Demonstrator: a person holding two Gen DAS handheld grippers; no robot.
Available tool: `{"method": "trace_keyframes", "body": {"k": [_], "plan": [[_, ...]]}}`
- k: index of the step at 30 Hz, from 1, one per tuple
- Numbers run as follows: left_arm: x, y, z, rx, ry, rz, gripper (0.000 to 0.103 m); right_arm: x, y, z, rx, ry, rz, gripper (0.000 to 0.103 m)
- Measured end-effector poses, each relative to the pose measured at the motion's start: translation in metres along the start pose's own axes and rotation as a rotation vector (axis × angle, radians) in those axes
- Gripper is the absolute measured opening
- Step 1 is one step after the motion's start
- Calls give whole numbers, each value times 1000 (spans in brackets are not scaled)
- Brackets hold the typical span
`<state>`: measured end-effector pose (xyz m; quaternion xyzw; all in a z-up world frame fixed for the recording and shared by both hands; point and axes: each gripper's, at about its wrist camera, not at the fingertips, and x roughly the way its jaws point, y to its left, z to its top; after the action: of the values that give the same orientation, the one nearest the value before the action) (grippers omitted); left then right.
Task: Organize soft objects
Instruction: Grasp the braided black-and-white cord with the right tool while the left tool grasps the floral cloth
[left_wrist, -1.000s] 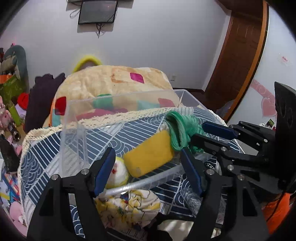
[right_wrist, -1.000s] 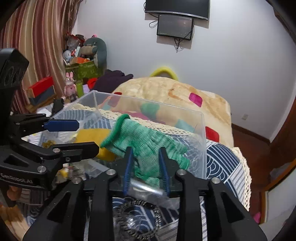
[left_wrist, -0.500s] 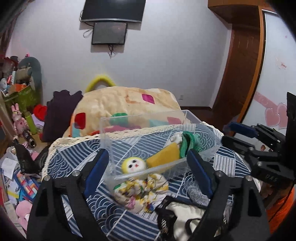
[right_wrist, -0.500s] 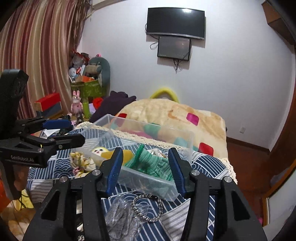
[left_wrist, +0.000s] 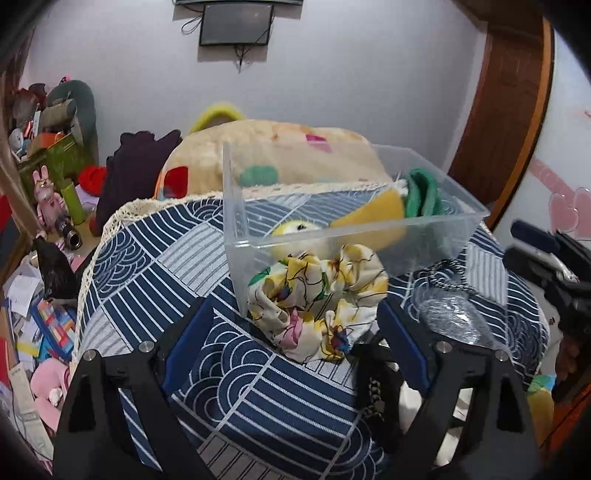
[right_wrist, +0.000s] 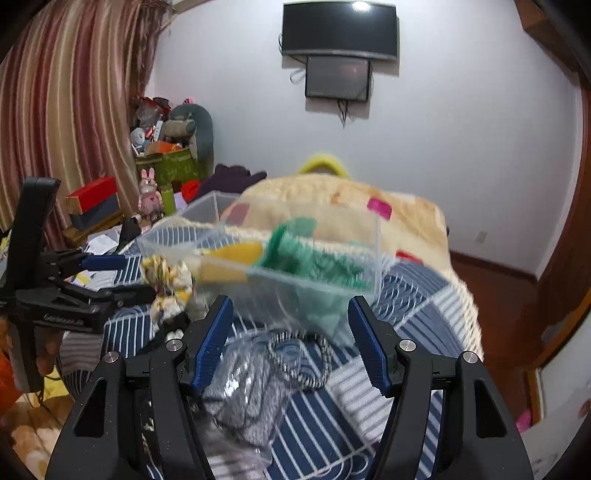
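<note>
**Two grippers spread wide, nothing between the pads**

Both the left gripper (left_wrist: 295, 332) and right gripper (right_wrist: 291, 339) have just been opening, jaws empty. Just beyond the left fingers a crumpled floral cloth (left_wrist: 317, 306) lies on the blue patterned cover (left_wrist: 155, 258), touching the clear bin (left_wrist: 424, 236). Inside sit a yellow plush (left_wrist: 369, 218) and a knitted green sock (left_wrist: 421, 195), which the right jaws pinched a second ago.

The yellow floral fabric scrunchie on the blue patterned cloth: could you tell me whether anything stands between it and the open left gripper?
Nothing visible does. The yellow floral fabric scrunchie lies in the open just ahead of the left gripper, whose empty jaws have just been opening. The clear plastic bin sits directly behind it, not in the way.
</note>
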<state>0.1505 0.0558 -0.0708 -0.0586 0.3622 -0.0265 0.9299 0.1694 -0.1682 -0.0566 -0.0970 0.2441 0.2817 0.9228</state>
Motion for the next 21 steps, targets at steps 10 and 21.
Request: {"method": "trace_keyframes", "body": {"k": [10,21], "plan": [[28,-25,2,64,37,16,101,23,-17,-23,70,114,26,61],[41,-5,1,-29,73,10,88,33,-26,-29,81,173,0,61]]}}
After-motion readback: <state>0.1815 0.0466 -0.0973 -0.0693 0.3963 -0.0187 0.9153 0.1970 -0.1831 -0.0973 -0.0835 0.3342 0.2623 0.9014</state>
